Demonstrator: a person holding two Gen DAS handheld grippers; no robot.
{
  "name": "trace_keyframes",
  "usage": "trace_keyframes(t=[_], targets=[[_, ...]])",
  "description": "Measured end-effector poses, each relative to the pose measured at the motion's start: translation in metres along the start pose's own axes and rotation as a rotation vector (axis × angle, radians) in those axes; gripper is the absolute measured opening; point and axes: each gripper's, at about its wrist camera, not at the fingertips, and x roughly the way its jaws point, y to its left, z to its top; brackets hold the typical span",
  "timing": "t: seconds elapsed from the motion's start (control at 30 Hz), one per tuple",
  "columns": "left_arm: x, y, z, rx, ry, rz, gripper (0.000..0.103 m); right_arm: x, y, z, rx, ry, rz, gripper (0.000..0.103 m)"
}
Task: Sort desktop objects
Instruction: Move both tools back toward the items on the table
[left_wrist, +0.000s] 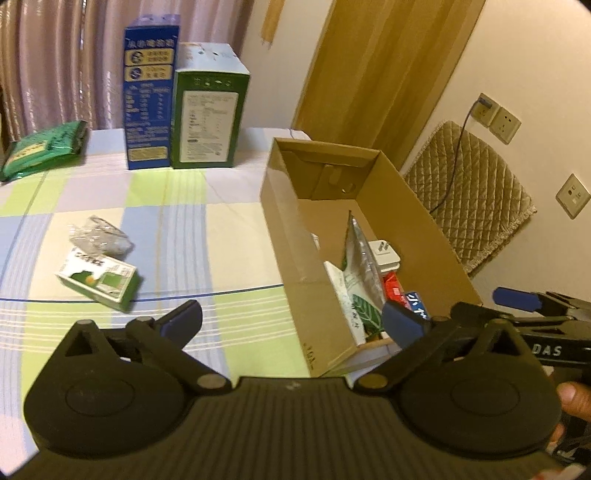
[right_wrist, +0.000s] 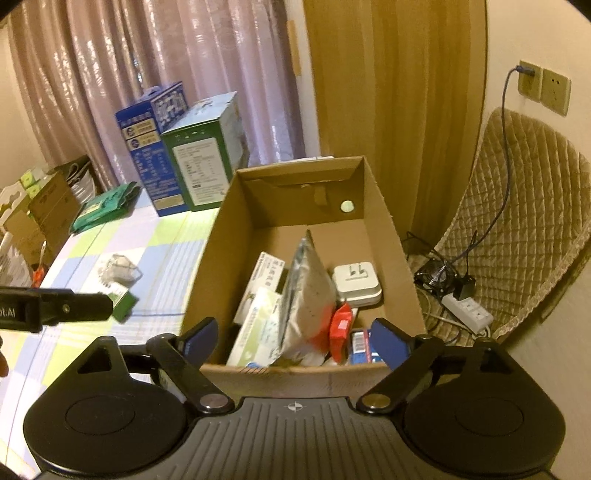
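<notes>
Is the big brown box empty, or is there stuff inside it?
Not empty. The open cardboard box holds a silver pouch, a white plug adapter, a red packet and small cartons; its far end is bare.

- On the table (left_wrist: 207, 221), the cardboard box (left_wrist: 288, 236) sits right — a pouch (right_wrist: 310, 295) stands inside it.
- Left of it lie a small carton (left_wrist: 98, 282) and a crumpled bag (left_wrist: 99, 236).
- Two tall cartons (left_wrist: 184, 110) stand behind.
</notes>
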Motion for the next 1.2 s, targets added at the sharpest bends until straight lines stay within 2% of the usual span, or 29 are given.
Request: trace_keyframes(t=[0.3,0.5,0.97,1.2], targets=[[-0.034,0.036,-0.019,-0.035,-0.026,0.05,0.102,-0.023,0.037,-0.012,-0.045,-0.016,0.007,0.101],[-0.059,0.068,-0.031,-0.052,-0.061,0.094,0.102,-0.029,0.058,-0.015,-0.069,-0.014,0.013,0.101],[-0.103,0.167,-0.068,-0.121,-0.073,0.238,0.102,-0.024,0.108,-0.027,-0.137,-0.001,0.07,0.101],[-0.114,0.198,-0.082,-0.138,-0.068,0.265,0.102,-0.015,0.138,-0.03,-0.176,0.007,0.121,0.101]])
